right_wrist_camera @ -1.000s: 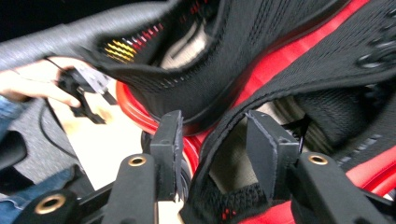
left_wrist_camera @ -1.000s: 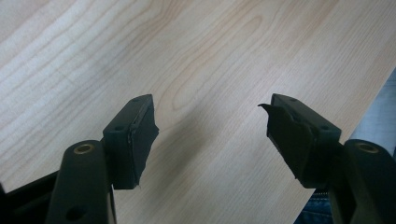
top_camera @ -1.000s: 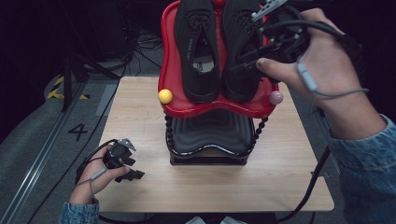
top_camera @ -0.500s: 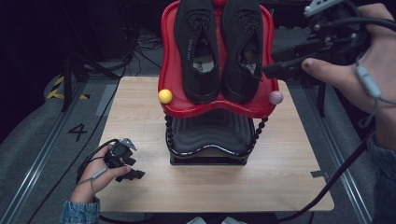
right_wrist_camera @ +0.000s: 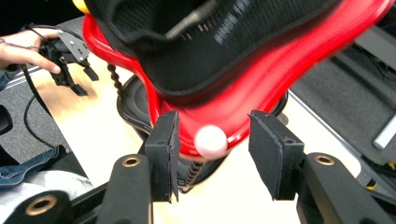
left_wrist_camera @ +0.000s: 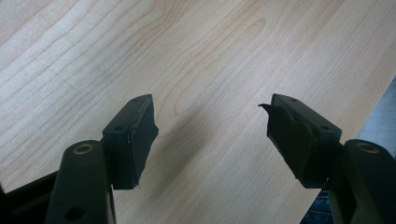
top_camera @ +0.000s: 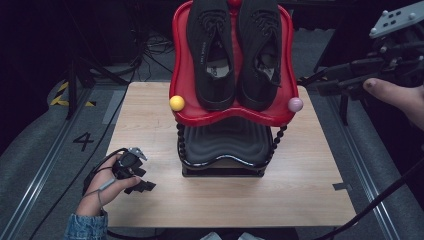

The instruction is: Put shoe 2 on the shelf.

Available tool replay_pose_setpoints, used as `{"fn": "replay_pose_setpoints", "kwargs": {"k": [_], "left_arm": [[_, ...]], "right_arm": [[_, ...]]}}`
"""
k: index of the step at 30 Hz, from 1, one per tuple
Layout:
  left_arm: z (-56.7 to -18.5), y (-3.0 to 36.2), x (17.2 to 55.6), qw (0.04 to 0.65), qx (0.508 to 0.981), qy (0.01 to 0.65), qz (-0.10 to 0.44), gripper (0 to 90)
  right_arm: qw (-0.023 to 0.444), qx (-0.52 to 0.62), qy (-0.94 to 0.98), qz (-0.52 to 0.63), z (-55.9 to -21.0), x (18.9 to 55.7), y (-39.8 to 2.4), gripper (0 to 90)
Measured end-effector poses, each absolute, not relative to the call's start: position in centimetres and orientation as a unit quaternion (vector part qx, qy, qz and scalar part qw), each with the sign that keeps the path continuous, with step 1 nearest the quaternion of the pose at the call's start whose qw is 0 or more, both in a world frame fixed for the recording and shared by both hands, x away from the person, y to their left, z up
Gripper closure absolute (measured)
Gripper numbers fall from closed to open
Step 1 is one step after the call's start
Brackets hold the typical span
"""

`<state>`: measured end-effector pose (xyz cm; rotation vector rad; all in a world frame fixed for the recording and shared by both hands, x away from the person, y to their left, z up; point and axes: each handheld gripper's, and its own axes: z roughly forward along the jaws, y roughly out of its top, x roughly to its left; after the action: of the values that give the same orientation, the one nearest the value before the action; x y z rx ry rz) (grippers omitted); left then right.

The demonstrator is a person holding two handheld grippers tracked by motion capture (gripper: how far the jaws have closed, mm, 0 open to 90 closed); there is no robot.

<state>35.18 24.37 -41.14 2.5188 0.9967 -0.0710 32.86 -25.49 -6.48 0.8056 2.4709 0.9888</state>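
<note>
Two black shoes, the left one (top_camera: 210, 50) and the right one (top_camera: 261, 50), lie side by side on the tilted red upper tray (top_camera: 230, 117) of a rack. The tray's front corners carry a yellow ball (top_camera: 176, 103) and a pink ball (top_camera: 295, 104). My right gripper (top_camera: 311, 85) hovers just right of the tray, open and holding nothing. In the right gripper view its jaws (right_wrist_camera: 212, 119) frame the pink ball (right_wrist_camera: 211, 141) and a shoe (right_wrist_camera: 233, 51) from a distance. My left gripper (top_camera: 144, 180) rests open at the table's front left, its jaws (left_wrist_camera: 210, 116) over bare wood.
A black ribbed lower tray (top_camera: 225, 142) sits under the red one, joined to it by beaded posts. The wooden table (top_camera: 300, 190) has free room in front of and beside the rack. Cables and grey floor with rails surround the table.
My right gripper has drawn back to the right, from over the right shoe to beside the tray. Both shoes stay on the tray. The left hand has not moved.
</note>
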Motion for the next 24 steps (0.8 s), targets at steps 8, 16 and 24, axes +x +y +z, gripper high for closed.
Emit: {"fn": "replay_pose_setpoints", "kwargs": {"k": [8,16,24], "left_arm": [[-41.2,24.7,35.2,0.205,0.906,0.369,-0.024,32.9],[-41.3,25.0,34.9,0.2,0.904,0.378,-0.019,32.5],[-41.2,25.2,34.7,0.201,0.903,0.38,-0.012,32.6]], "right_arm": [[0.174,0.305,0.87,0.347,-8.6,33.2,-28.4,52.5],[0.165,0.323,0.868,0.338,-12.5,34.2,-31.1,50.6],[0.151,0.333,0.871,0.328,-16.7,35.6,-32.4,49.1]]}}
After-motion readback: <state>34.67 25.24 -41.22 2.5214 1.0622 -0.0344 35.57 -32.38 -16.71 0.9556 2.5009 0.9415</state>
